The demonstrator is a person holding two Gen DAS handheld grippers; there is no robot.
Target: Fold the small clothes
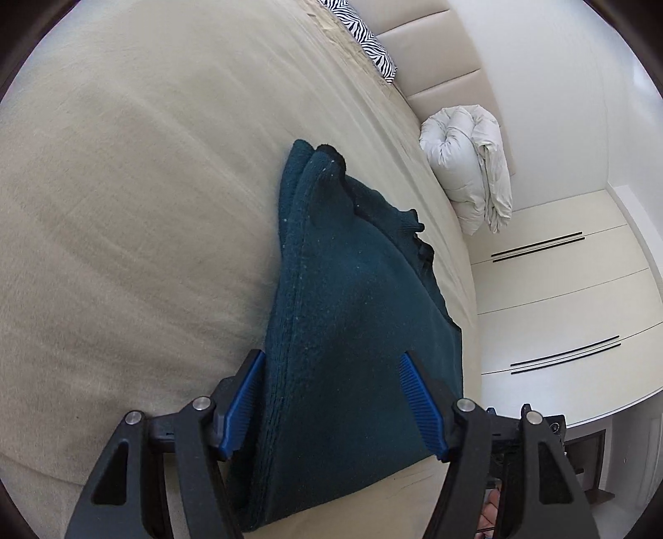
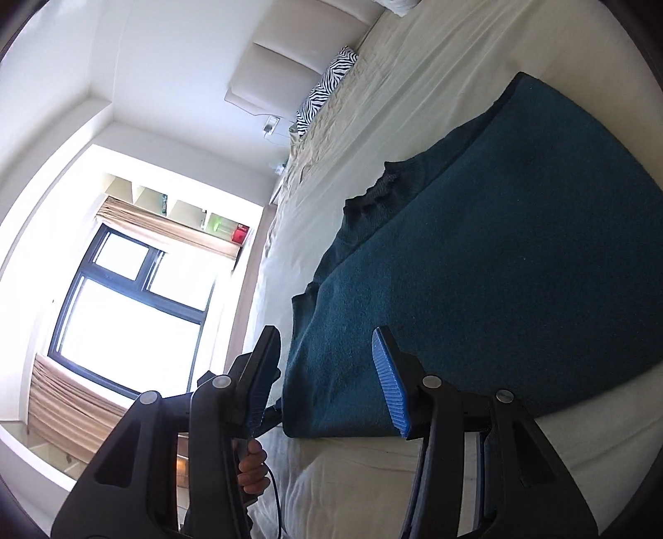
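Note:
A dark teal knitted garment point(image 1: 352, 290) lies folded on the beige bed point(image 1: 145, 207), its ribbed edges stacked on one side. My left gripper point(image 1: 331, 354) hangs open just above the garment's near end, and its blue pads point(image 1: 244, 398) stand wide on either side without pressing on the cloth. In the right wrist view the same garment point(image 2: 497, 248) stretches away across the bed point(image 2: 414, 62). My right gripper point(image 2: 326, 331) is open over the garment's near corner, with nothing held between its fingers. A hand point(image 2: 252, 464) with a cable shows below its left finger.
A zebra-print pillow point(image 1: 364, 37) lies by the padded headboard point(image 1: 435, 62). A rolled white duvet point(image 1: 468, 166) sits at the bed's far edge. White cabinet fronts point(image 1: 559, 290) stand beside the bed. A bright window point(image 2: 132, 307) is on the other side.

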